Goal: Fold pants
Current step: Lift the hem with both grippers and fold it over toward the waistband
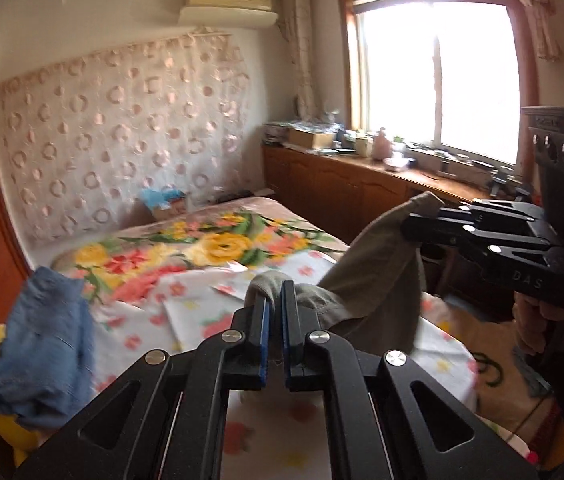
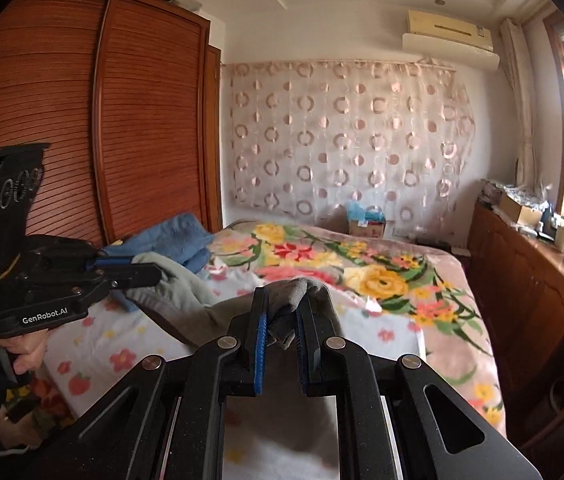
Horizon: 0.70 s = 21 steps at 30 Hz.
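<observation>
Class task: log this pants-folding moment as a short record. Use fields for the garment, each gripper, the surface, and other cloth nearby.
garment: grey-green pants, lifted above the bed, held at two points
left gripper: shut on pants
right gripper: shut on pants
surface: bed with floral cover
other cloth: blue garment on the bed's left side, lying over a yellow toy
fold: not yet made

Left wrist view: low over the bed, close behind its own fingers, facing the window side | right wrist view: same height, close in, facing the wardrobe | shared: bed, circle-patterned curtain, air conditioner; each view catches the other gripper.
</observation>
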Each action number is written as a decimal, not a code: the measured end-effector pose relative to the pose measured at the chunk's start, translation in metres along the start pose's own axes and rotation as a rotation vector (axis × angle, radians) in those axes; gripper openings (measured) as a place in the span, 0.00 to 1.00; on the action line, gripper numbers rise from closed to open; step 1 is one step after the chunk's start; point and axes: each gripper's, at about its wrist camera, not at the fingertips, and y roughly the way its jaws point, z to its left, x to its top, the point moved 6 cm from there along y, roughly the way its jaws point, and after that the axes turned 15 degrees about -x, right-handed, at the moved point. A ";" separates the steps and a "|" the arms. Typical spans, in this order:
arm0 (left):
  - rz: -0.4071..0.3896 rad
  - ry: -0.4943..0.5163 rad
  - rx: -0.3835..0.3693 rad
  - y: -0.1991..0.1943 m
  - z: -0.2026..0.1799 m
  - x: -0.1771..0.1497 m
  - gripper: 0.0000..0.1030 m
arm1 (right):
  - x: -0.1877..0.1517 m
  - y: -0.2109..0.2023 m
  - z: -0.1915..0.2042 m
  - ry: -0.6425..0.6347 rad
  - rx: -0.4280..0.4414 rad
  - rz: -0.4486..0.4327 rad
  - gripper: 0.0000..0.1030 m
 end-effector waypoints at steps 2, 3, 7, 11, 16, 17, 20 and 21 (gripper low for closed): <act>-0.002 -0.022 0.026 0.008 0.022 0.009 0.06 | -0.001 0.023 0.004 0.004 -0.002 0.017 0.12; 0.000 -0.031 0.049 0.014 0.035 0.013 0.06 | 0.000 0.037 0.005 0.006 -0.011 0.023 0.12; 0.045 -0.017 0.148 0.045 0.075 0.031 0.06 | 0.018 0.090 0.009 0.031 -0.004 0.047 0.12; 0.016 -0.031 0.187 0.047 0.099 0.051 0.06 | 0.049 0.126 0.009 0.049 -0.033 0.059 0.12; -0.007 -0.025 0.174 0.030 0.096 0.038 0.06 | 0.055 0.129 0.014 0.106 0.019 0.036 0.12; 0.005 -0.027 0.174 0.030 0.096 0.029 0.06 | 0.045 0.129 0.015 0.103 0.027 0.047 0.12; 0.055 -0.044 0.142 0.032 0.091 -0.007 0.06 | 0.013 0.133 0.022 0.054 0.040 0.093 0.12; 0.073 -0.047 0.144 0.034 0.091 -0.019 0.06 | 0.003 0.133 0.026 0.037 0.048 0.111 0.12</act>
